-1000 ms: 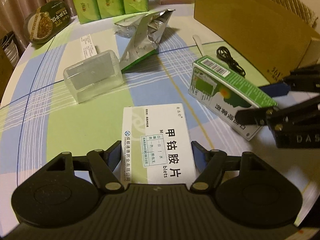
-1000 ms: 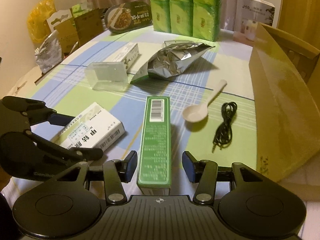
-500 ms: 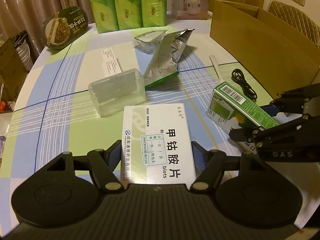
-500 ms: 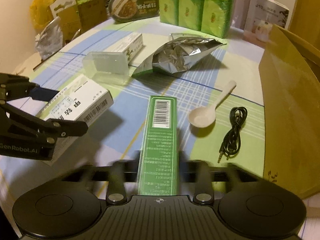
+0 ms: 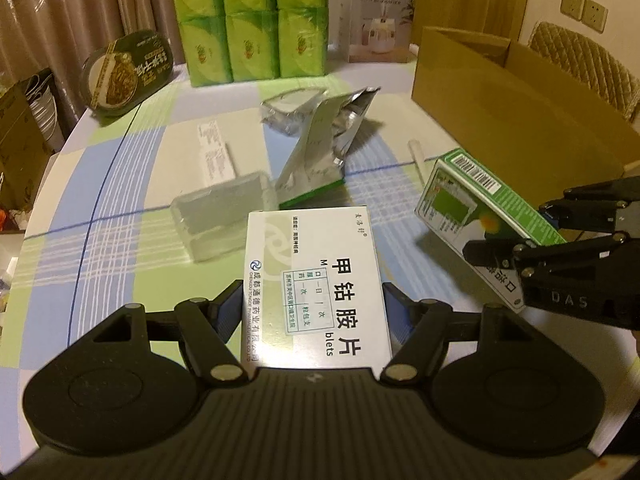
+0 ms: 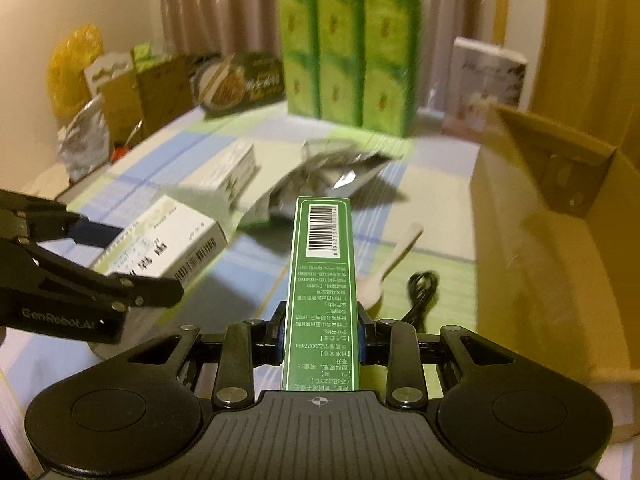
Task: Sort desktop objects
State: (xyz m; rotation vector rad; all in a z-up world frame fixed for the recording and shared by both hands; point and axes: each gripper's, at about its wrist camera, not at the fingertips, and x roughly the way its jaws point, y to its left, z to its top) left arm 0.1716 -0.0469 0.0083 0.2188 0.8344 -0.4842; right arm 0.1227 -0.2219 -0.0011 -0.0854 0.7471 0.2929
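My left gripper [image 5: 314, 306] is shut on a white medicine box [image 5: 316, 276] with black Chinese print and holds it above the table. It also shows in the right wrist view [image 6: 160, 240], with the left gripper [image 6: 132, 258] on it. My right gripper [image 6: 320, 330] is shut on a long green box [image 6: 322, 292] with a barcode, lifted off the table. In the left wrist view the green box [image 5: 472, 208] and the right gripper [image 5: 516, 232] hang at the right.
An open cardboard box [image 5: 512, 108] stands at the right. On the checked tablecloth lie a clear plastic case [image 5: 220, 216], a foil pouch [image 5: 320, 148], a white flat box [image 5: 216, 154], a white spoon [image 6: 388, 268] and a black cable [image 6: 420, 296]. Green packs [image 5: 248, 20] stand at the back.
Both grippers have risen from the table with their boxes. The right gripper closed on the green box and lifted it. The white box was lifted as well.
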